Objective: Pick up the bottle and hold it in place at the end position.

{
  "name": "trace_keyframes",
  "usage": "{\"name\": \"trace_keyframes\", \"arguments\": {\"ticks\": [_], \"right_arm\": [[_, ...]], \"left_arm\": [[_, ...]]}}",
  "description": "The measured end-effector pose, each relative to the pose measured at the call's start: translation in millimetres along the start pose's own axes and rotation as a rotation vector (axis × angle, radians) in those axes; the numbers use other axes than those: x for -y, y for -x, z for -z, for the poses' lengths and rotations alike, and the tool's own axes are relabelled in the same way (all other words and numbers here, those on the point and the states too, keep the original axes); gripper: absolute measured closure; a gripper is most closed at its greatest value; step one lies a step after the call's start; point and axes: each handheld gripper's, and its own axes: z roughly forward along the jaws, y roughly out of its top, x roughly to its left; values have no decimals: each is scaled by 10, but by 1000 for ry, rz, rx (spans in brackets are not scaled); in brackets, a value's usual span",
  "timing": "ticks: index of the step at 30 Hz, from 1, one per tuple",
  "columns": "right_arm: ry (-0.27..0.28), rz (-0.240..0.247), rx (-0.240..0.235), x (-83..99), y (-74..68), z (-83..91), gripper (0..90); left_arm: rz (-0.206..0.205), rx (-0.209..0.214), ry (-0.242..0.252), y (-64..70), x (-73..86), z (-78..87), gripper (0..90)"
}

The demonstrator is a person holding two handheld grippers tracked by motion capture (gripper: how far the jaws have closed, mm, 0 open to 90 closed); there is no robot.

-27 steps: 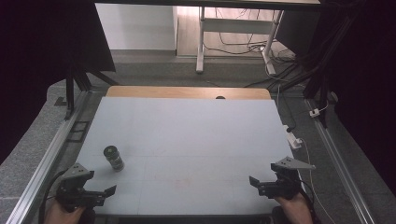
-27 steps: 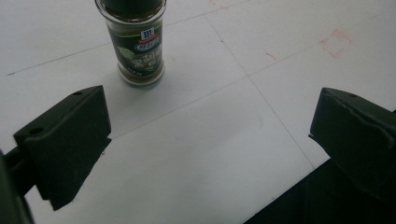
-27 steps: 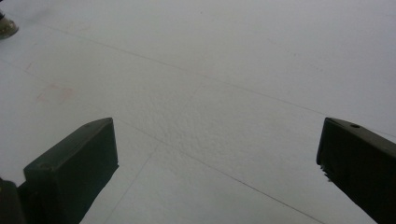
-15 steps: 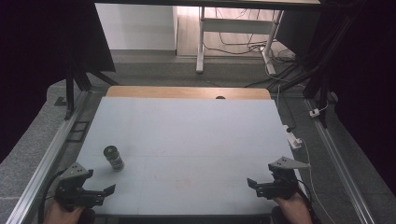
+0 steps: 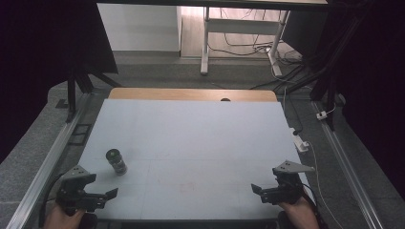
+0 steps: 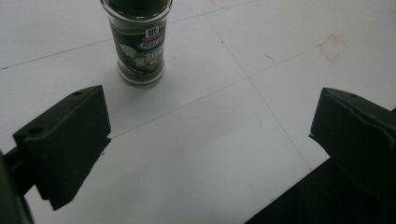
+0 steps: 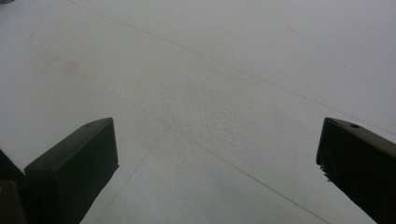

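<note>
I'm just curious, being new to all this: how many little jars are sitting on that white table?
1. A single spice jar stands upright near the table's left side, just ahead of the left gripper. The right gripper has none near it.

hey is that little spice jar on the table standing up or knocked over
Standing upright. In the left gripper view the spice jar rests on its base with the label reading upright and the dark cap on top; the high view shows its cap facing up.

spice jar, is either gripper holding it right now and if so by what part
Nothing is held. The spice jar stands free on the table, ahead of the open left gripper. The right gripper is open too, over bare table.
</note>
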Motion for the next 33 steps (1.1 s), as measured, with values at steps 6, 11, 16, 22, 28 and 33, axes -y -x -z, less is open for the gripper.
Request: {"name": "trace_keyframes", "arguments": {"ticks": [6, 11, 16, 22, 28, 33], "right_arm": [[-15, 34, 6, -5, -38, -15, 0], [-17, 32, 6, -6, -38, -16, 0], [-17, 36, 5, -5, -39, -18, 0], [-21, 39, 5, -6, -39, -20, 0], [-22, 40, 5, -6, -39, -22, 0], [-23, 41, 7, -6, -39, -23, 0]], "left_arm": [[-12, -15, 20, -27, -9, 13, 0], [-15, -19, 27, -43, -17, 17, 0], [-22, -21, 32, -55, -25, 15, 0], [-35, 4, 55, -97, -40, 7, 0], [-45, 25, 80, -146, -71, -8, 0], [-49, 15, 83, -173, -98, -30, 0]]}}
